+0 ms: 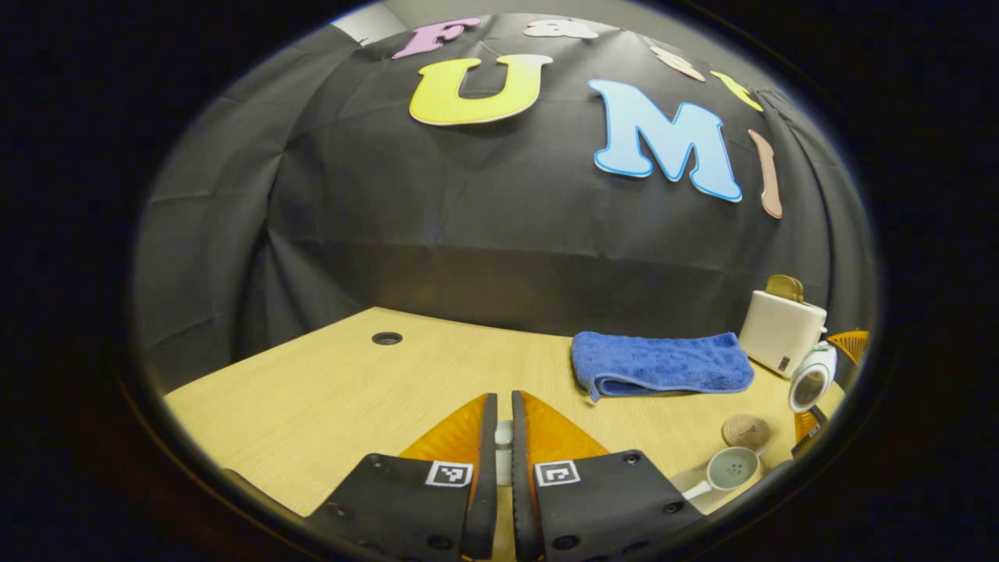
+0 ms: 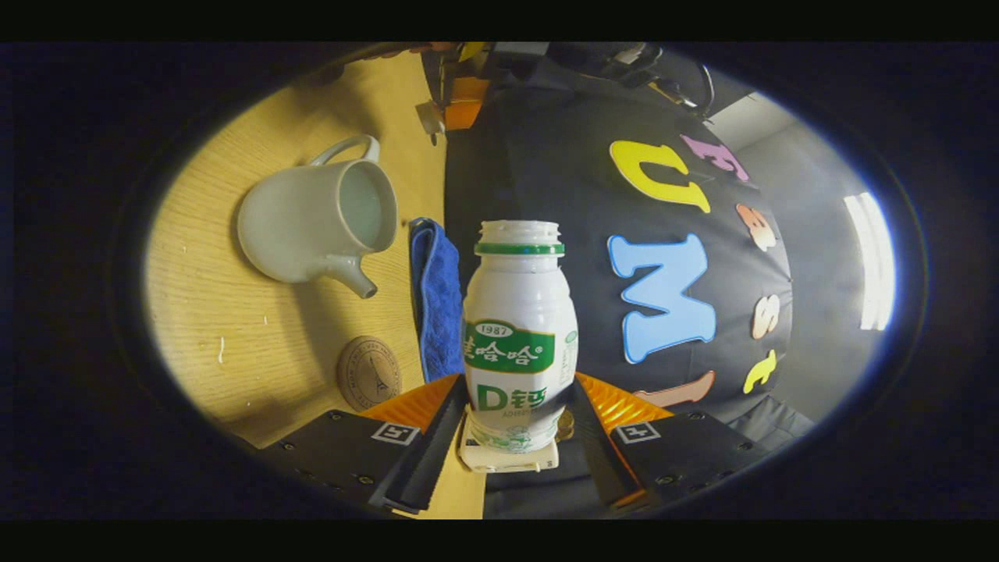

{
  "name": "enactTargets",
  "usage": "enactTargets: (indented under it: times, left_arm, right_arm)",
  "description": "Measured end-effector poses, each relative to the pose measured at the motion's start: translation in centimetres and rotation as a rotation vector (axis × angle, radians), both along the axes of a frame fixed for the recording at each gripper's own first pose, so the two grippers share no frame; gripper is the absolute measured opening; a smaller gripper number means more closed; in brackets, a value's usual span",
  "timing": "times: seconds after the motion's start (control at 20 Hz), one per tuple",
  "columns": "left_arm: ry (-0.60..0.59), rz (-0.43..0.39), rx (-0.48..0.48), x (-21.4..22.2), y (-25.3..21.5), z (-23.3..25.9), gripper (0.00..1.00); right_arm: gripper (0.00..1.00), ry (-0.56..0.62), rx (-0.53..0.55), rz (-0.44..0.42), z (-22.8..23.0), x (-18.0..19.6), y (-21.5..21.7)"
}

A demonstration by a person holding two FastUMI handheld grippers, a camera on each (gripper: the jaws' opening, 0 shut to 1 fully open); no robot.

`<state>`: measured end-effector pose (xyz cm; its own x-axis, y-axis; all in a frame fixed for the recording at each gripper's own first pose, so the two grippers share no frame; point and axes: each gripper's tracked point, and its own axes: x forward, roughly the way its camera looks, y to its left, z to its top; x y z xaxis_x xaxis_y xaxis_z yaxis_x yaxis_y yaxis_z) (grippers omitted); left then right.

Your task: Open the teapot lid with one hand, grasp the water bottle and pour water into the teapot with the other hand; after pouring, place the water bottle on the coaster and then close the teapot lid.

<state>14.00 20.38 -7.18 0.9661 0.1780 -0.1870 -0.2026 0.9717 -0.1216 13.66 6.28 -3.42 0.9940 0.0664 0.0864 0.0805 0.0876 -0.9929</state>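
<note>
Your table (image 1: 328, 390) is light wood with a round cable hole (image 1: 387, 338) near the back edge. Along that edge you've got a folded blue towel (image 1: 659, 363), and a white toaster (image 1: 780, 332) toward the back right corner. Closer in on the right sit the lidless teapot (image 1: 730, 470) and a round cork coaster (image 1: 745, 431) just beside it.

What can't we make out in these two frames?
- Left gripper view: the left gripper clamps a pale piece. The fingers hide most of it; maybe the lid.
- Right gripper view: the water bottle in the right gripper is opaque, so its fill level is unknown.
- Right gripper view: the teapot interior is too pale to show water.
</note>
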Motion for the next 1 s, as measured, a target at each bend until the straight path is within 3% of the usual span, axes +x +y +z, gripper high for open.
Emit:
enactTargets:
  times: [0.25,0.55,0.6,0.75,0.8,1.0]
  left_arm:
    - [0.002,0.005,-0.01,-0.1,0.2,-0.2,0.19]
    - [0.009,0.002,-0.011,-0.1,0.1,-0.4,0.12]
    - [0.011,0.001,-0.01,0.0,0.1,-0.5,0.19]
    - [0.014,0.0,-0.008,0.0,0.0,-0.5,0.15]
    - [0.014,0.0,-0.009,0.0,0.1,-0.4,0.19]
    - [0.019,0.0,-0.007,0.1,0.0,-0.6,0.15]
  right_arm:
    - [0.76,-0.03,-0.093,0.017,0.8,0.2,0.3]
    - [0.76,-0.045,-0.181,0.045,1.3,0.3,0.7]
    - [0.76,-0.046,-0.193,0.051,1.3,0.3,0.8]
    - [0.76,-0.049,-0.218,0.063,1.5,0.1,1.0]
    - [0.76,-0.057,-0.231,0.067,1.7,0.3,1.3]
    - [0.76,-0.067,-0.259,0.078,2.0,0.1,1.4]
